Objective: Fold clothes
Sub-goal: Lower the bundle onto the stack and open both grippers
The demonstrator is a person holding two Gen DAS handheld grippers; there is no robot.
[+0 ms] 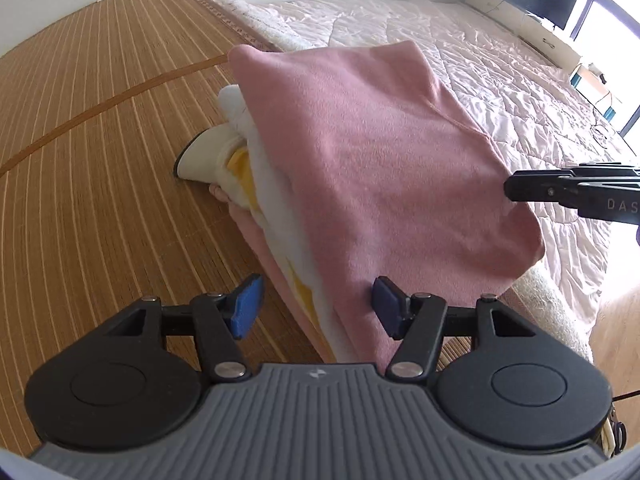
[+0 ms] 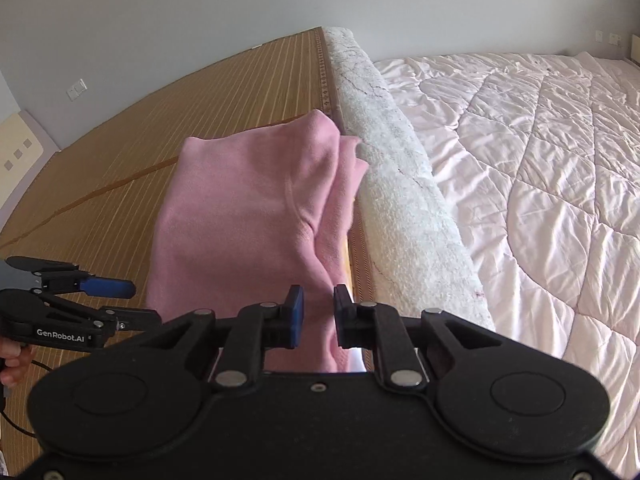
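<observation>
A pink garment (image 1: pixel 360 152) with white and yellow lining (image 1: pixel 276 216) lies folded on the bamboo mat (image 1: pixel 100 128). Its top layer is raised like a tent. A cream cuff (image 1: pixel 200 160) sticks out at the left. My left gripper (image 1: pixel 316 306) is open, its blue pads on either side of the garment's near edge. My right gripper (image 1: pixel 510 188) comes in from the right and is shut on the pink garment's right edge. In the right wrist view the pink garment (image 2: pixel 240 220) runs between the pads of the right gripper (image 2: pixel 319 308), and the left gripper (image 2: pixel 132 302) is at the left.
A fluffy white rolled blanket (image 2: pixel 400 200) borders the mat, with a pale pink quilt (image 2: pixel 540 160) beyond it. A window and low white cabinet (image 1: pixel 532 28) stand at the far right. A hand (image 2: pixel 12 364) holds the left gripper's handle.
</observation>
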